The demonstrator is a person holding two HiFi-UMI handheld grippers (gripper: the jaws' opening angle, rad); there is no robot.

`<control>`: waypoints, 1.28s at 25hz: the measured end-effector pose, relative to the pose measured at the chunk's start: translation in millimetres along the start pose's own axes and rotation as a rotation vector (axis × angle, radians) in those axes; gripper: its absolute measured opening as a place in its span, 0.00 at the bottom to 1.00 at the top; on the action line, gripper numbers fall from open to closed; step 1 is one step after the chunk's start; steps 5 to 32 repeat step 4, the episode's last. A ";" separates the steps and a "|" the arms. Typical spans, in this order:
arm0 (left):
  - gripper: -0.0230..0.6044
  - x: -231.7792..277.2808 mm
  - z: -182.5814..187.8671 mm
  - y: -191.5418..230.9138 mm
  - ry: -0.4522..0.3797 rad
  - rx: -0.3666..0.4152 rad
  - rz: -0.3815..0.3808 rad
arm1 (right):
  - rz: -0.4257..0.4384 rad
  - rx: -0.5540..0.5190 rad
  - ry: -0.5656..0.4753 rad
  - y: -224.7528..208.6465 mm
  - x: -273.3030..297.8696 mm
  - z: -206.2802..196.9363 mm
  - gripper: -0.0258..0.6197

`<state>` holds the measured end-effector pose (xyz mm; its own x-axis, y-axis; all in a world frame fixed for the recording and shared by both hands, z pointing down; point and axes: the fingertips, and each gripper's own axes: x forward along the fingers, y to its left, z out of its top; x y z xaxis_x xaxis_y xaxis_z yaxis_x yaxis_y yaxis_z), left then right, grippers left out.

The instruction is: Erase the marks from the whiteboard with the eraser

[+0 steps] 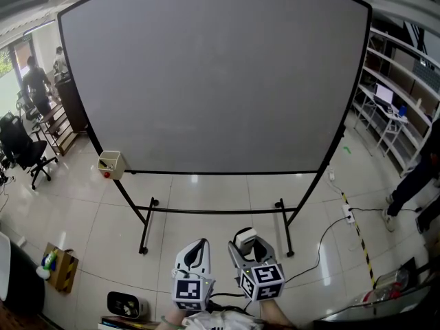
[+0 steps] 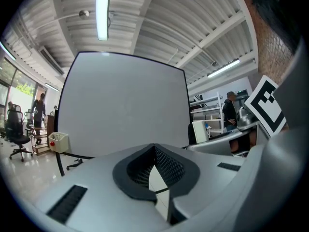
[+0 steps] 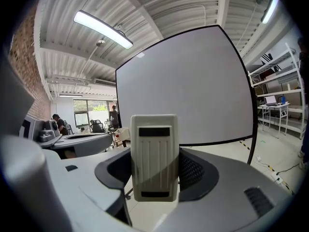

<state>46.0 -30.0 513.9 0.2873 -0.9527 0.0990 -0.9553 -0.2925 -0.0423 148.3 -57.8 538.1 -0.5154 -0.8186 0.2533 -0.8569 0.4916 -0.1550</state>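
Far off to the left of the left gripper, a black office chair stands on the tiled floor, and a small beige box hangs at the near left corner of the whiteboard. The left gripper is low and well short of the board, its jaws drawn almost together with nothing between them. Just beside it on the right, the right gripper has its jaws clamped on the eraser, a pale oblong block standing upright and rising above the jaw tips. The whiteboard stands ahead of and above both grippers, well apart from the eraser, its face an even pale grey. The stand's black legs and crossbar lie between grippers and board. A cable trails right of the right gripper, with shelves beyond.
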 end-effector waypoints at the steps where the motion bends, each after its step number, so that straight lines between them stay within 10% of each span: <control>1: 0.04 0.5 0.7 0.6 -0.001 0.000 0.000 | 0.000 -0.001 0.001 0.3 0.7 0.5 0.46; 32: 0.04 2.4 2.5 0.5 -0.002 0.000 -0.002 | 0.001 -0.002 0.002 0.0 1.7 1.7 0.46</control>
